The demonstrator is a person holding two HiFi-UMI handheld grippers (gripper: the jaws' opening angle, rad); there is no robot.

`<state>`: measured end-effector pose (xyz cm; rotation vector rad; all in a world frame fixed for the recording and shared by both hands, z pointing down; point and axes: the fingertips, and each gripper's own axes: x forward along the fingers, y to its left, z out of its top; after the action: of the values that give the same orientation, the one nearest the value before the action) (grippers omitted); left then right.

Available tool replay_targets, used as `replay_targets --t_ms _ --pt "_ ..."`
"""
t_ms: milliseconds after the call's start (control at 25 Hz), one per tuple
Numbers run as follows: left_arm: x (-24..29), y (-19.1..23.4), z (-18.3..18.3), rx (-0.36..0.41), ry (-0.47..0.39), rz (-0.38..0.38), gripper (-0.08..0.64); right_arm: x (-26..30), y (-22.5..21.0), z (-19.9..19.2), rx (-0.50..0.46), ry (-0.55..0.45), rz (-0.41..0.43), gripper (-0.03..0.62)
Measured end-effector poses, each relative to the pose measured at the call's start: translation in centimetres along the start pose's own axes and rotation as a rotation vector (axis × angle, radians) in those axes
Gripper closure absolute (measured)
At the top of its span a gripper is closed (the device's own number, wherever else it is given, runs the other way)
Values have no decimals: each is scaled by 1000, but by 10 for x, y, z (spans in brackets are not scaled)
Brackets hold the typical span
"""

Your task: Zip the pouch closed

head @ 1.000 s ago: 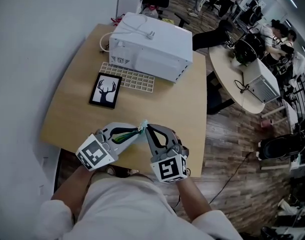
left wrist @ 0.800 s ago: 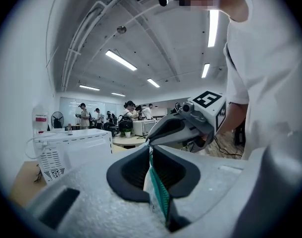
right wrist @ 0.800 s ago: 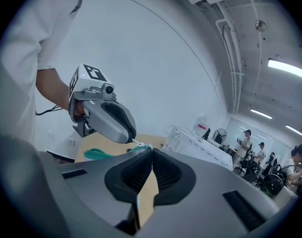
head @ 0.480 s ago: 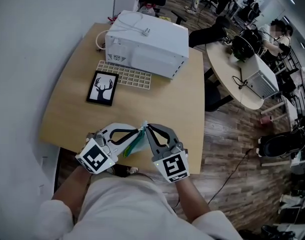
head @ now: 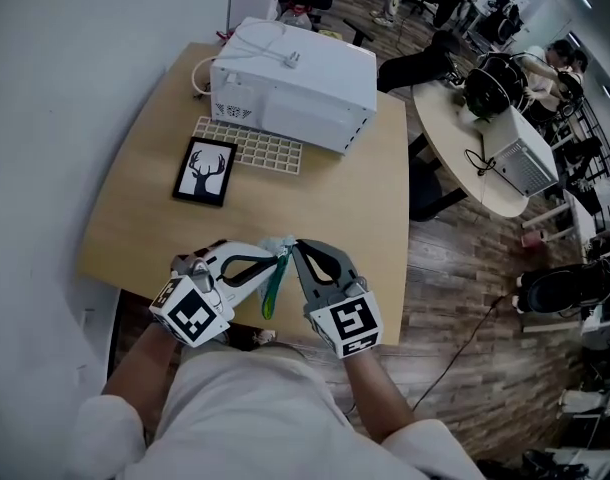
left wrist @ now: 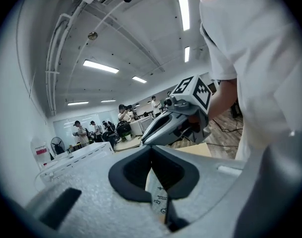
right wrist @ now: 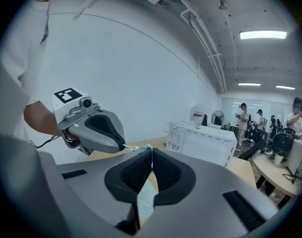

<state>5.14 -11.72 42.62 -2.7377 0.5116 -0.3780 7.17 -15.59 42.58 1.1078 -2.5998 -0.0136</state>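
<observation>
wooden table (head: pixel 135 218) | white appliance (head: pixel 295 86) at back | grid tray (head: pixel 250 148) | deer picture (head: pixel 205 171) just beside tray

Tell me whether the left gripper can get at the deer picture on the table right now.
Probably not as is: no object blocks the path to the deer picture, but the left gripper is shut on the pouch, shared with the right gripper.

an open-plan office or lab: people (head: pixel 560 63) are sitting around equipment-laden desks (head: pixel 455 133) under strip lights (right wrist: pixel 262 34).
</observation>
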Motion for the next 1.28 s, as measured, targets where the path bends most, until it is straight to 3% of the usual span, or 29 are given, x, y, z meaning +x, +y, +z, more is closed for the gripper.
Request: replay_targets --t_ms 120,280,520,1120,1280 --pt "0 -3 5 33 11 -10 549 -1 -6 1 43 -15 -21 584" --pt "-3 -12 2 16 7 -40 549 -3 -33 4 192 -54 -61 584" --pt "-6 -13 0 -25 0 -25 549 -8 -54 4 190 -58 -100 584" --pt "-14 -14 -11 -30 28 -33 549 -7 -69 -13 223 -39 -128 584" --pt "-17 -10 -10 -48 24 -13 549 -6 -71 -12 190 -30 -132 584"
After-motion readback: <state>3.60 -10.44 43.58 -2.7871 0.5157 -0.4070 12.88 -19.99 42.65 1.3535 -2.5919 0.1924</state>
